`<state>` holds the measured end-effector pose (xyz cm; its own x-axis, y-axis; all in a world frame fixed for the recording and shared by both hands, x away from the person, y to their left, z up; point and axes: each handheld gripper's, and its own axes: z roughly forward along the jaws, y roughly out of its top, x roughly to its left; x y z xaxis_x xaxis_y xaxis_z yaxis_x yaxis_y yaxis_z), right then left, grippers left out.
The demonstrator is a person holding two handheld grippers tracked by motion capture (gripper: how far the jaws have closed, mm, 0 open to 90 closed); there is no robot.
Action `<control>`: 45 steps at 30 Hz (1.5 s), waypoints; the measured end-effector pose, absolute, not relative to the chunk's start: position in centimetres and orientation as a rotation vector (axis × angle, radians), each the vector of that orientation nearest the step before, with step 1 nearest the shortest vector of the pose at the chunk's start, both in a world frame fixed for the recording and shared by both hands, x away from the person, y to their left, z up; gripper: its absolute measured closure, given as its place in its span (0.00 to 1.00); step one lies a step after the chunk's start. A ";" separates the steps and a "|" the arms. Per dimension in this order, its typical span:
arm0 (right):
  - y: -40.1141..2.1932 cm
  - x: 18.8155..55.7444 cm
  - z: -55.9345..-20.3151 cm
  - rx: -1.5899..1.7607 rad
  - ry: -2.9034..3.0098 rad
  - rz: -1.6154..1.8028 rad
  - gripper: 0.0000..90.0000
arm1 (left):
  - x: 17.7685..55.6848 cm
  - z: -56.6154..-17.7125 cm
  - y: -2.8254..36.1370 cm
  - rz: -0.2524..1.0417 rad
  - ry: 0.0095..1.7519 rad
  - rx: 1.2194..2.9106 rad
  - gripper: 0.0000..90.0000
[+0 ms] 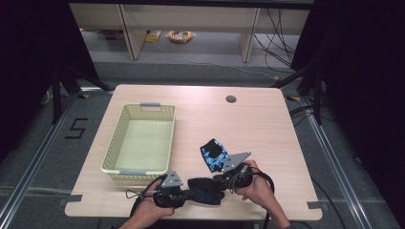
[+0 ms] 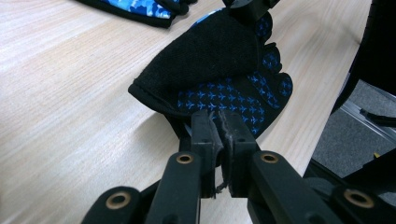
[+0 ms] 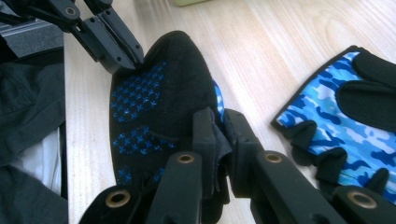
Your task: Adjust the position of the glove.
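A black fingerless glove with a blue star-print palm (image 1: 205,192) hangs stretched between my two grippers just above the table's near edge. My left gripper (image 1: 190,193) is shut on one edge of it; in the left gripper view the jaws (image 2: 219,128) pinch the hem of the glove (image 2: 219,60). My right gripper (image 1: 220,183) is shut on the opposite edge, its jaws (image 3: 219,128) clamping the fabric of the glove (image 3: 154,102). A second glove with blue camouflage print (image 1: 213,154) lies flat on the table just beyond the right gripper (image 3: 345,121).
A pale green plastic basket (image 1: 123,119) stands on the left half of the wooden table (image 1: 248,119). A round cable hole (image 1: 231,99) sits near the far edge. The person's hands come in at the bottom, close to the near edge.
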<state>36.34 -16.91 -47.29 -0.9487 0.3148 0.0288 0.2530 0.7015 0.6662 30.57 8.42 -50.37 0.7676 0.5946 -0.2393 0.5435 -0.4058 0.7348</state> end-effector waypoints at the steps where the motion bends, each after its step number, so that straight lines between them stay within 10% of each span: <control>1: -16.9 36.5 -47.5 0.486 2.815 1.068 0.93 | 30.7 -50.5 8.4 0.080 0.831 2.102 0.93; 10: -15.7 36.9 -49.5 0.524 2.799 0.886 0.86 | 31.2 -51.2 8.1 0.068 0.860 2.120 0.89; 25: -16.7 37.1 -47.7 0.870 2.564 1.001 0.44 | 30.5 -50.3 8.8 0.007 0.947 2.072 0.40; 45: -14.5 40.7 -47.1 1.077 2.442 1.016 0.52 | 28.6 -50.3 13.0 0.017 1.004 2.001 0.31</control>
